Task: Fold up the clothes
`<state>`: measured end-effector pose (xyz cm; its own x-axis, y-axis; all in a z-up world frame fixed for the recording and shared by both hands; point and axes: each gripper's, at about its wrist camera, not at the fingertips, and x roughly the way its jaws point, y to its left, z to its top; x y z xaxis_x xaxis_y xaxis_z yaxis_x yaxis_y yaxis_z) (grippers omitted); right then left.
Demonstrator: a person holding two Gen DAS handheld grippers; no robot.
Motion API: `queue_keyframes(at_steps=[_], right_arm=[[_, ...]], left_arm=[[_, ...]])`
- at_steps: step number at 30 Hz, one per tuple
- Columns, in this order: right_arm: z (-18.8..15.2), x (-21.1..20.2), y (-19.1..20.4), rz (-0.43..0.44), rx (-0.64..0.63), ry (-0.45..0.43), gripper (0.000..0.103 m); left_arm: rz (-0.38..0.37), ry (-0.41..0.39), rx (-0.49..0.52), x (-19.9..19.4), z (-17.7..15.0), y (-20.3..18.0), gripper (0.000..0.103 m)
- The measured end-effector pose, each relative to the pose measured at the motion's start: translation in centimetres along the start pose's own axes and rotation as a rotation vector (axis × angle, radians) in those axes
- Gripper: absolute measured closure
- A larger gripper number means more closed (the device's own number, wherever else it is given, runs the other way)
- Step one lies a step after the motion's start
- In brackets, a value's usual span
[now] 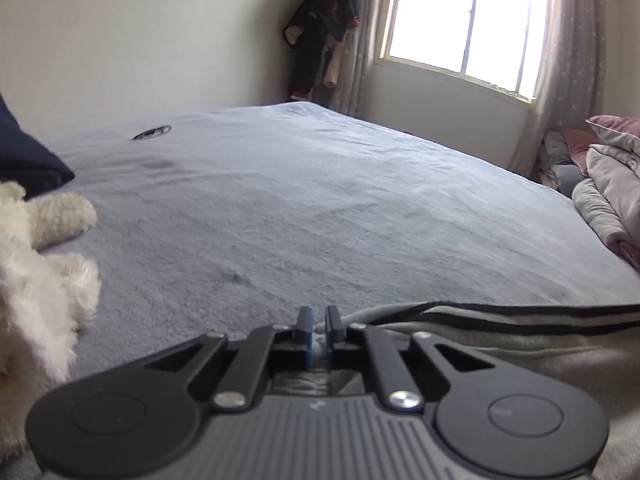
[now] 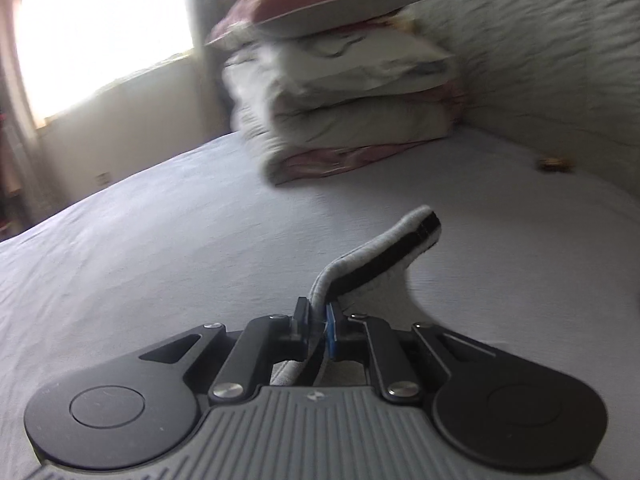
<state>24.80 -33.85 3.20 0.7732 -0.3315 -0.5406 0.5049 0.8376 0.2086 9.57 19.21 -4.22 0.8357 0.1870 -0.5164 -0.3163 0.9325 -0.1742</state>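
Observation:
A grey garment with black stripes (image 1: 500, 332) lies on the pale blue bed sheet (image 1: 300, 200) and runs off to the right in the left wrist view. My left gripper (image 1: 319, 320) sits at its near end, jaws almost together with a sliver of pale fabric pinched between the blue pads. In the right wrist view, a striped edge of the same kind of grey garment (image 2: 384, 248) sticks up and curls forward from between the fingers of my right gripper (image 2: 318, 312), which is shut on it just above the sheet (image 2: 160, 240). That view is blurred.
A white fluffy animal or plush (image 1: 40, 264) lies at the left edge, with a dark navy item (image 1: 28, 160) behind it. Folded bedding and pillows (image 2: 340, 100) are stacked at the bed's far side. A small dark ring (image 1: 152, 133) lies on the sheet. Dark clothes (image 1: 320, 32) hang beside the window (image 1: 464, 20).

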Motion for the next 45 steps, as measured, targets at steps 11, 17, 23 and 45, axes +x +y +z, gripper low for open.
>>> queue_keyframes(at_steps=[11, 17, 23, 45], right_arm=[[0.0, -0.1, -7.6, -0.036, -0.043, -0.017, 0.061], [-3.3, 1.5, -13.2, -0.085, 0.066, 0.128, 0.060], [-5.9, 2.9, -12.9, -0.082, 0.072, 0.149, 0.060], [-5.6, 2.2, -13.3, -0.158, -0.067, 0.020, 0.096]], left_arm=[[-0.236, 0.090, -0.122, 0.5, 0.8, 1.1, 0.034], [-0.284, 0.124, -0.185, 1.6, 1.3, 2.1, 0.030], [-0.289, 0.154, -0.271, 2.3, 1.8, 3.8, 0.035], [-0.052, 0.173, -0.118, 2.9, 1.2, 3.1, 0.057]])
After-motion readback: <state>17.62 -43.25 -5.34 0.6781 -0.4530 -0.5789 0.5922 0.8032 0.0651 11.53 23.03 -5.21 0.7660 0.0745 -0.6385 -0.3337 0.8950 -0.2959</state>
